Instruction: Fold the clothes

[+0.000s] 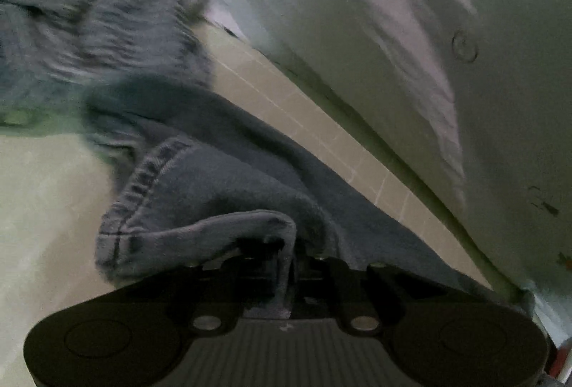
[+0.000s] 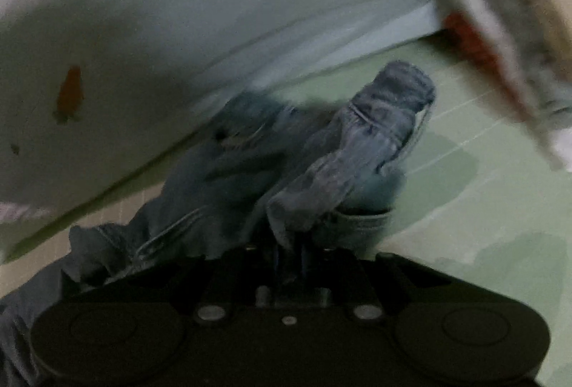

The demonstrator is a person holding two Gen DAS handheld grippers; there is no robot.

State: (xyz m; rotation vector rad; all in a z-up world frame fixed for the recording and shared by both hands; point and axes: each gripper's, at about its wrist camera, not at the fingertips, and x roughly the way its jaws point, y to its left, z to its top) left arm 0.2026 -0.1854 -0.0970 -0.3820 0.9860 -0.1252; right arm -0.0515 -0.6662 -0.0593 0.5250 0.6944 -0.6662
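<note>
A: Left gripper (image 1: 284,265) state?
B: Closed on denim. A fold of the blue jeans (image 1: 214,179) is pinched between the jaws; a stitched hem is seen just left of the grip.

A: Right gripper (image 2: 286,265)?
B: Same, clamped on the jeans (image 2: 321,154). A bunched strip of denim is gripped at the jaws and rises up and away from them, blurred.

A: Where are the jeans located?
B: Held by both grippers, over a pale tiled floor (image 1: 304,122). In the left wrist view the rest of the cloth is trailed off to the upper left, heavily blurred. In the right wrist view more denim is piled left of the grip.

A: Background?
B: A pale sheet or cover (image 1: 447,29) is seen along the upper right, with a small orange print (image 2: 69,94) visible in the right wrist view. A blurred beige and red object (image 2: 500,22) is noted top right; it can't be identified.
</note>
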